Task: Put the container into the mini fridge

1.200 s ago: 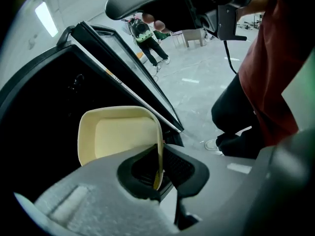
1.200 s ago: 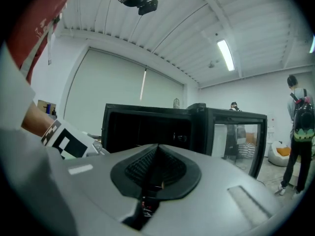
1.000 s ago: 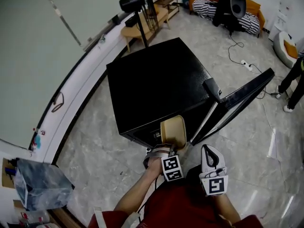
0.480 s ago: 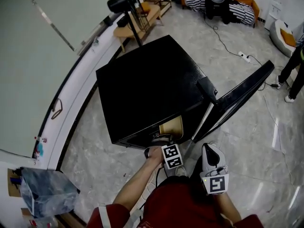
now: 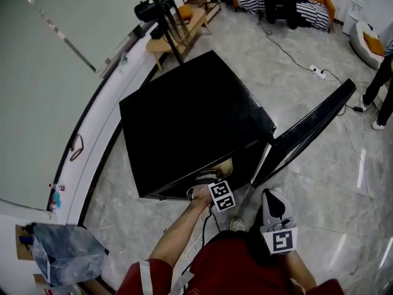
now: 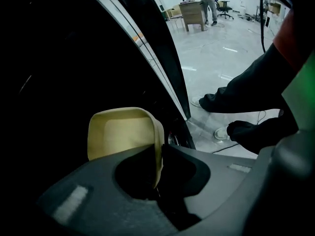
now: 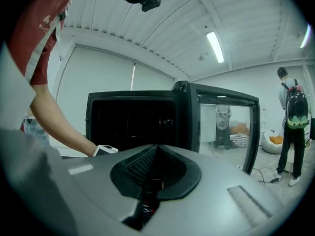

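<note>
The black mini fridge stands on the floor with its door swung open to the right. My left gripper reaches into the fridge's front opening, holding a beige container by its rim. In the left gripper view the container sits inside the dark fridge, its wall between the jaws of the left gripper, which are opening. My right gripper hangs in front of the fridge, shut and empty. The right gripper view has the right gripper pointing at the fridge and its glass door.
A curved white ledge runs along the fridge's left. A tripod and a wooden bench stand behind it. A power strip with a cable lies on the floor. A person stands at the right. A plastic-wrapped box sits at lower left.
My left gripper has pushed the container forward into the fridge; only a sliver of it now shows under the fridge's top edge. The right gripper has stayed in place.
</note>
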Demonstrator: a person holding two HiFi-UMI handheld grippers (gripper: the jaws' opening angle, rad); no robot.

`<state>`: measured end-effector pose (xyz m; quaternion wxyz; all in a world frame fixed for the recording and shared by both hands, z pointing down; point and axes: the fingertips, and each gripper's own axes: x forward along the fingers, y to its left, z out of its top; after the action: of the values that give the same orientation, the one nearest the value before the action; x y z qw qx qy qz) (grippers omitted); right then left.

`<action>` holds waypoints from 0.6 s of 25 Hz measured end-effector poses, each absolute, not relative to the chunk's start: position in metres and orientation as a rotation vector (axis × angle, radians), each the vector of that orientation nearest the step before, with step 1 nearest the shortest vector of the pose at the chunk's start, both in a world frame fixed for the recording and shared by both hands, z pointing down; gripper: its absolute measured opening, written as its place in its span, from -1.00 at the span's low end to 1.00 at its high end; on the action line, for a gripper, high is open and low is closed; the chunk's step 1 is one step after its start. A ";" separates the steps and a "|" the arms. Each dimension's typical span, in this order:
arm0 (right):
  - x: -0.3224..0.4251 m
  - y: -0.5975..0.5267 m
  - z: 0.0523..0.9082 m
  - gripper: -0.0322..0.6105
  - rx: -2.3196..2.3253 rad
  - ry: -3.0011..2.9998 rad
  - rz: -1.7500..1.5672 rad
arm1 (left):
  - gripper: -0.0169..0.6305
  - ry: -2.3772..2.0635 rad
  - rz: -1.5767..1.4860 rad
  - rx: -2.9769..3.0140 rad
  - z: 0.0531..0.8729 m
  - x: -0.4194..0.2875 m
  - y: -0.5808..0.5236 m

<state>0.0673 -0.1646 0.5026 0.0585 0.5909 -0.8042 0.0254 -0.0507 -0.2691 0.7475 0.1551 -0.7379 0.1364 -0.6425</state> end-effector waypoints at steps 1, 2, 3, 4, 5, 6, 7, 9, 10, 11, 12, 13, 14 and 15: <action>0.068 -0.165 0.504 -0.90 1.781 -2.435 0.079 | -0.83 0.404 -1.839 -2.114 0.748 -0.051 -0.274; 0.069 -0.166 0.505 -0.90 1.770 -2.432 0.081 | -0.83 0.419 -1.839 -2.113 0.748 -0.051 -0.280; 0.070 -0.167 0.506 -0.90 1.761 -2.430 0.083 | -0.83 0.432 -1.840 -2.110 0.749 -0.052 -0.285; 0.071 -0.169 0.507 -0.90 1.753 -2.430 0.081 | -0.83 0.443 -1.844 -2.103 0.750 -0.052 -0.291; 0.072 -0.170 0.508 -0.90 1.749 -2.430 0.079 | -0.83 0.449 -1.849 -2.094 0.751 -0.052 -0.295; 0.072 -0.170 0.508 -0.90 1.749 -2.431 0.080 | -0.83 0.454 -1.852 -2.083 0.752 -0.053 -0.299; 0.072 -0.171 0.508 -0.90 1.753 -2.433 0.081 | -0.82 0.458 -1.853 -2.071 0.753 -0.054 -0.303; 0.073 -0.170 0.506 -0.90 1.755 -2.434 0.076 | -0.82 0.471 -1.848 -2.049 0.755 -0.055 -0.309; 0.072 -0.170 0.506 -0.90 1.750 -2.434 0.074 | -0.82 0.480 -1.841 -2.040 0.756 -0.055 -0.312; 0.072 -0.169 0.507 -0.90 1.742 -2.433 0.074 | -0.82 0.491 -1.832 -2.030 0.756 -0.055 -0.315; 0.072 -0.169 0.507 -0.90 1.735 -2.433 0.074 | -0.82 0.501 -1.822 -2.018 0.757 -0.054 -0.319; 0.072 -0.170 0.507 -0.90 1.732 -2.434 0.073 | -0.81 0.512 -1.813 -2.005 0.757 -0.054 -0.322; 0.072 -0.169 0.507 -0.90 1.732 -2.436 0.074 | -0.81 0.522 -1.806 -1.996 0.758 -0.054 -0.324; 0.072 -0.169 0.507 -0.90 1.735 -2.436 0.077 | -0.81 0.533 -1.802 -1.991 0.758 -0.054 -0.325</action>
<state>0.0718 -0.1687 0.5072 0.0750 0.5782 -0.8120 0.0256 -0.0540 -0.3253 0.7582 0.2006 -0.7124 0.1909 -0.6449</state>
